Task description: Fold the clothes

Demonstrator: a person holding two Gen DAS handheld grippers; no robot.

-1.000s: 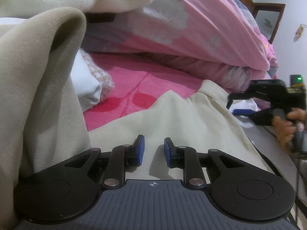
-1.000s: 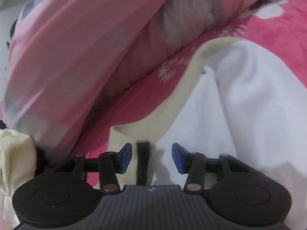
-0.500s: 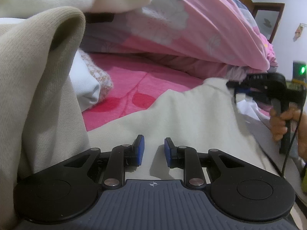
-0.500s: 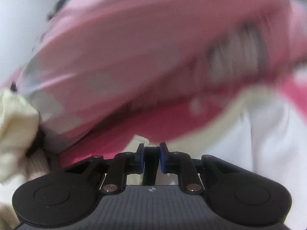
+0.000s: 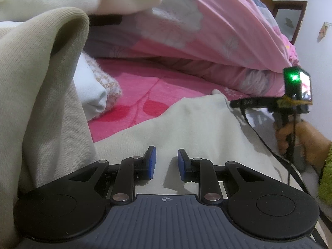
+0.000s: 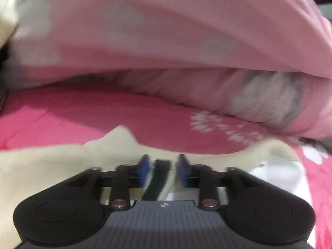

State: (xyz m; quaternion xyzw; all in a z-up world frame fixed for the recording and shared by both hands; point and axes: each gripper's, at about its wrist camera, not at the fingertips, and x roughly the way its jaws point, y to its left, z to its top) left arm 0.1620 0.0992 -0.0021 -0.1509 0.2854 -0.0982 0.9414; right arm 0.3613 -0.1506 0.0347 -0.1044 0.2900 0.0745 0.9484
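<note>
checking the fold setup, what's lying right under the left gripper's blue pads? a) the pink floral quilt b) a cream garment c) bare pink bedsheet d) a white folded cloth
b: in the left wrist view the left gripper sits with its jaws apart over the cream garment, which spreads across the pink bedsheet.

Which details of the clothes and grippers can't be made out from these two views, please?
- Cream garment: left wrist view; its near part is hidden under the left gripper.
- Right gripper: right wrist view; motion blur hides any contact with the black strap.
- Beige garment: left wrist view; cut off by the left edge.
</note>
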